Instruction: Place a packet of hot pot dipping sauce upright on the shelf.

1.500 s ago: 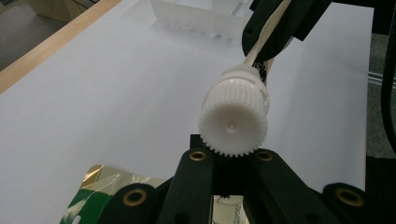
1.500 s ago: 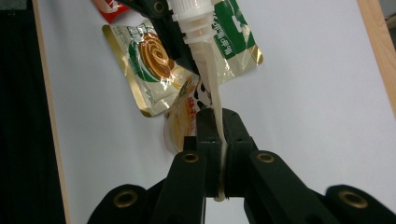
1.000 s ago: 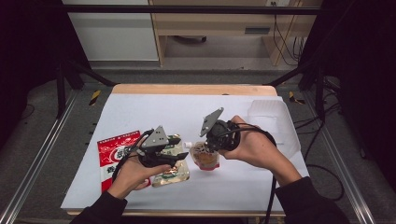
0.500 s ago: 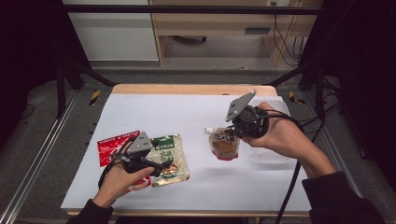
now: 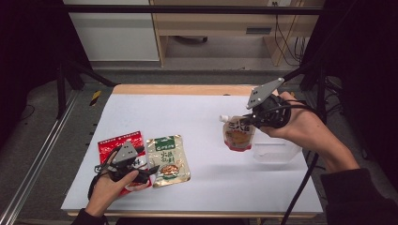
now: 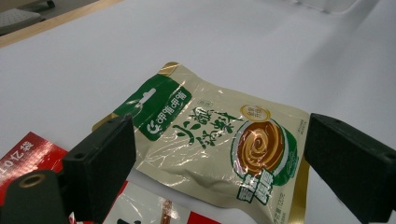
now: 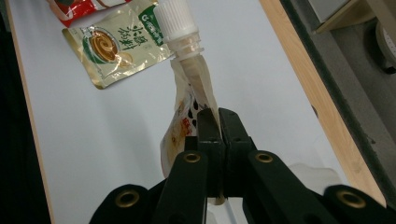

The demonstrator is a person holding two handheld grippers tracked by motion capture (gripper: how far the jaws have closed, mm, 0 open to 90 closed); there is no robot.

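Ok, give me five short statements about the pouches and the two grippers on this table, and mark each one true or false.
1. The right gripper is clamped on the spouted pouch. True.
2. The spouted pouch lies flat on the table. False: it hangs from the right gripper, lifted.
3. The left gripper grips the green-and-cream pouch. False: its jaws have just been opening and stand wide, the pouch lying loose between them.
4. A red packet lies beside the green-and-cream pouch. True.
5. The spouted pouch's cap is off. False: a white cap sits on it.

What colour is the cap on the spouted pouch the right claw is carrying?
White. The cap on the spouted pouch shows best in the right gripper view.
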